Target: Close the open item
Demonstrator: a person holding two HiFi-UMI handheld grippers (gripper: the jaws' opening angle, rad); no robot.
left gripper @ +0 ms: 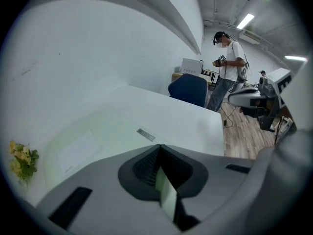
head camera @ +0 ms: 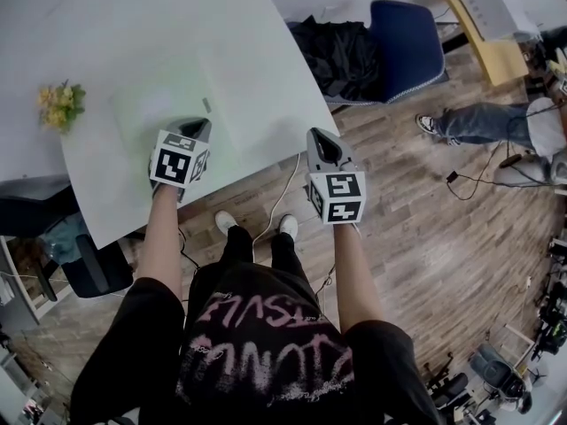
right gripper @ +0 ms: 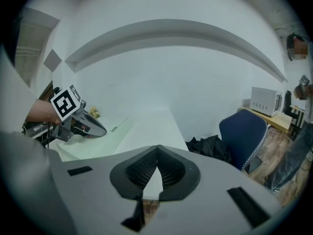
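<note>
A pale green flat folder (head camera: 164, 104) lies on the white table (head camera: 133, 25), with a small grey tag (head camera: 206, 104) near its right edge. It also shows in the left gripper view, where the folder (left gripper: 98, 131) carries a white label (left gripper: 77, 152). My left gripper (head camera: 197, 129) hovers at the folder's near right corner; its jaws (left gripper: 159, 147) are shut with nothing between them. My right gripper (head camera: 321, 138) hangs just off the table's right edge, over the floor, also shut and empty (right gripper: 157, 147). The right gripper view shows the left gripper (right gripper: 80, 124) above the folder.
A small bunch of yellow flowers (head camera: 60, 103) sits at the table's left edge. A blue chair (head camera: 406, 47) with black cloth (head camera: 341, 51) beside it stands to the right of the table. A person (head camera: 487, 122) stands on the wooden floor further right. A dark chair (head camera: 89, 264) sits under the table's near left.
</note>
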